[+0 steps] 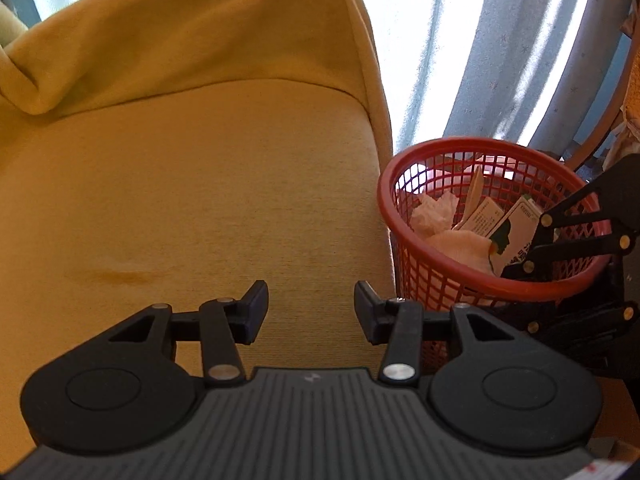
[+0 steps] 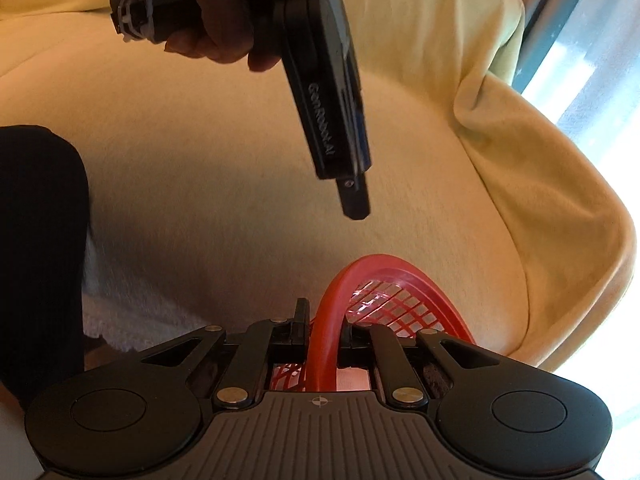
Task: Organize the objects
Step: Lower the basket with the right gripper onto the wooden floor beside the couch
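A red mesh basket [image 1: 424,280] stands beside the right end of a yellow sofa seat [image 1: 200,200]. It holds crumpled tissue [image 1: 434,212], a wooden spoon [image 1: 474,192] and a printed carton [image 1: 516,228]. My right gripper [image 1: 516,292] reaches in from the right, one finger inside the rim and one outside. In the right wrist view that gripper [image 2: 324,328] is shut on the basket's rim [image 2: 332,300]. My left gripper [image 1: 311,308] hangs open over the seat with nothing between its fingers; it also shows from the side [image 2: 356,210], pointing down.
Pale curtains [image 1: 460,40] with bright window light hang behind the basket. The sofa's backrest [image 1: 180,40] rises behind the seat. A person's hand [image 2: 208,20] holds the left gripper. A dark trouser leg [image 2: 40,220] and a white towel [image 2: 132,308] lie at the left.
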